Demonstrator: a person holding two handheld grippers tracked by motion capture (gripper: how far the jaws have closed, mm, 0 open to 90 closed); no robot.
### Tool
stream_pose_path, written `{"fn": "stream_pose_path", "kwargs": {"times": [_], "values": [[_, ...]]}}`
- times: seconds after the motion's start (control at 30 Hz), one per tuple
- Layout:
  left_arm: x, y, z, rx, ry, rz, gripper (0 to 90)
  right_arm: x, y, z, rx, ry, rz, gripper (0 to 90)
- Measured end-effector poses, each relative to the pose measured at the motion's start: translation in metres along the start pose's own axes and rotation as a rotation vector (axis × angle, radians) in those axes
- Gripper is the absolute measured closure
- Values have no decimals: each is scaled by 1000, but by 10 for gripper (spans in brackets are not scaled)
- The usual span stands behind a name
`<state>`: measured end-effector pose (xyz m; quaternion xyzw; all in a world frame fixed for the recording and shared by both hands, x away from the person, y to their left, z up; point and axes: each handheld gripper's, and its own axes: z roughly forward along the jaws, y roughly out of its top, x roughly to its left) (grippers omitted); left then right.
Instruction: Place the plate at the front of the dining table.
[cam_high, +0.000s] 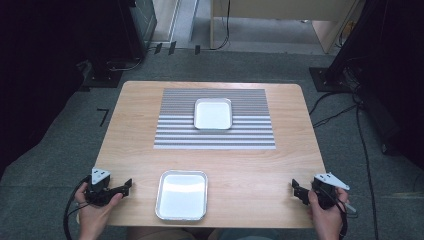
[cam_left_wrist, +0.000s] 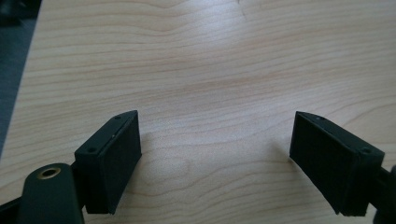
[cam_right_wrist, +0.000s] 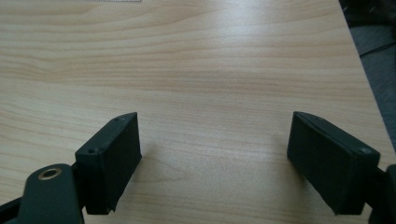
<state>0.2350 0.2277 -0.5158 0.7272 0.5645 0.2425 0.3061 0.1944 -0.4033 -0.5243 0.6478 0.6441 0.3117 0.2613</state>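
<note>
Overhead, we hold the left gripper (cam_high: 126, 186) and right gripper (cam_high: 296, 188) at the near corners, the near tray (cam_high: 182, 195) between them, the far tray (cam_high: 213, 113) on the striped mat (cam_high: 172, 135). Left gripper view: jaws wide apart over bare table (cam_left_wrist: 201, 60). Right gripper view: same, gaping. We should approach the near tray's rim low and square.

- Left gripper (cam_high: 125, 188): black body wearing a grey three-cornered plate, black cable trailing.
- Right gripper (cam_high: 296, 188): showing the same build.
- Jaws: showing black blocks, small screws, one brass-ringed hole.
</note>
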Motion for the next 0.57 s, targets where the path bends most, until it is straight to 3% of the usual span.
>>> {"fn": "stream_pose_path", "kwargs": {"times": [0.07, 0.57], "values": [[0, -3, 1, -24, -1, -10, 157, 3, 0, 1, 9, -19, -35, 173], [0, -3, 1, -23, 1, -12, 154, 3, 0, 1, 15, -17, -33, 137]]}}
